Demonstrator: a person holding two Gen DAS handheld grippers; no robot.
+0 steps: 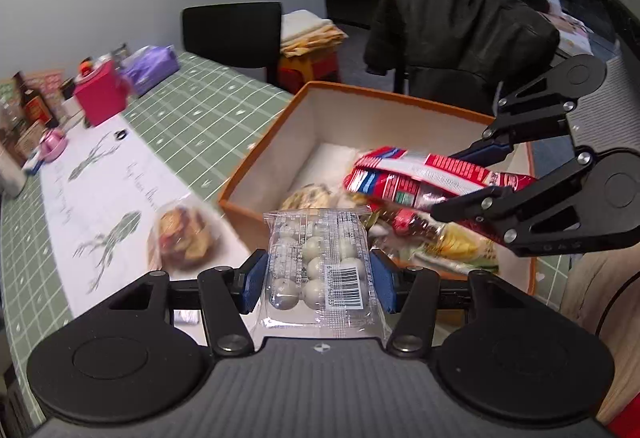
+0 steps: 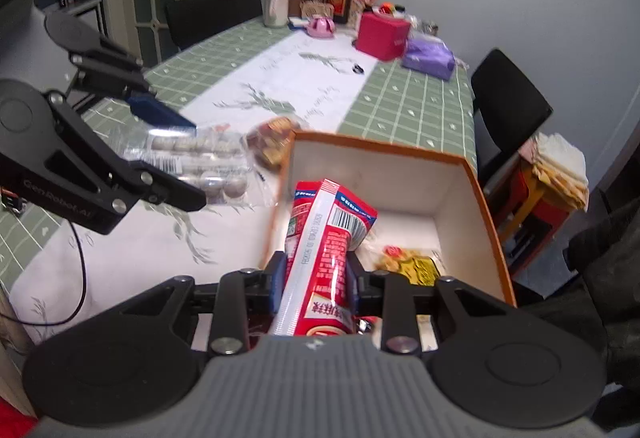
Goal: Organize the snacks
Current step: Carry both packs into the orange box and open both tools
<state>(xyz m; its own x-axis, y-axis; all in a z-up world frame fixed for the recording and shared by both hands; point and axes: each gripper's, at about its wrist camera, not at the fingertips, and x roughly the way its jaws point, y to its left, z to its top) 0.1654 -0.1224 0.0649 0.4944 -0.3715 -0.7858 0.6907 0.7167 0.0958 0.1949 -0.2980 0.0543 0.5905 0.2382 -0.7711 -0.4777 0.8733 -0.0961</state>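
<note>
The clear packet of small round white sweets (image 1: 318,270) is clamped across its width between the blue pads of the left gripper (image 1: 318,280), held in the air just in front of the near wall of the orange box (image 1: 400,97). It looks light, but its film is thin, glossy and probably slippery, and the moulded tray inside gives it some stiffness, so a hold on the two long sides, as now, seems the safest; squeezing harder could crush the tray. The red bag (image 2: 328,258) is pinched at its middle by the right gripper (image 2: 316,278), whose jaws are nearly together on it, and it hangs over the open box. This bag is soft and crinkly, folds under the grip, and its free end droops, so a hold near the middle keeps it from swinging. Inside the box lie a yellow packet (image 2: 416,266) and other wrapped snacks. Another wrapped snack (image 1: 184,234) rests on the white table runner (image 1: 100,181), just beside the box, over the green checked tablecloth (image 1: 208,85).
</note>
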